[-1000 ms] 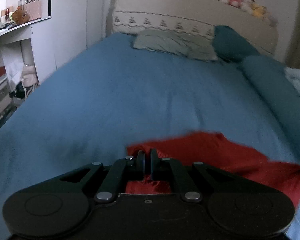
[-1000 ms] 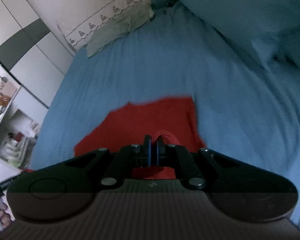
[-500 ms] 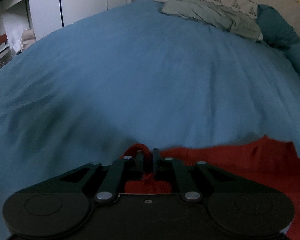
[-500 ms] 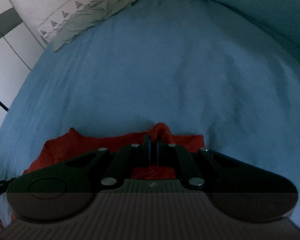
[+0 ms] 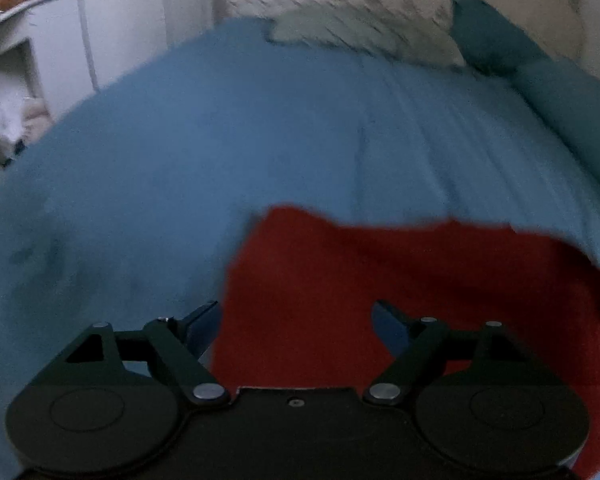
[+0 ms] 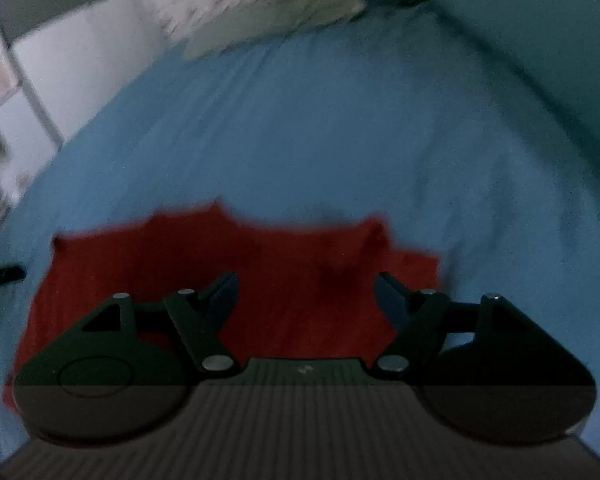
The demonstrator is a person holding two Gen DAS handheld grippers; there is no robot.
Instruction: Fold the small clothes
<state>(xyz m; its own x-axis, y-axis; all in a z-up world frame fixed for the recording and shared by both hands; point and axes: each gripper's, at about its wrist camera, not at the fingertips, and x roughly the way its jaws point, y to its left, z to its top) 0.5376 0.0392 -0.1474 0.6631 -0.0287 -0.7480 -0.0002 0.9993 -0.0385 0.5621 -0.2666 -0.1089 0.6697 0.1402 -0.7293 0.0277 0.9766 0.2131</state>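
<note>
On the blue bedspread point(image 5: 260, 128), toward its near edge, lay the flat red cloth garment point(image 5: 400, 280). We saw the left gripper point(image 5: 294, 314) and right gripper point(image 6: 306, 286) above it, jaws opening, gripping nothing.

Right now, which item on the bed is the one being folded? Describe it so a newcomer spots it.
Start at the big bed with the blue sheet; pillows sit at its far end. At the near edge lies a red garment, flat on the sheet. It is the only red thing on the bed.
</note>
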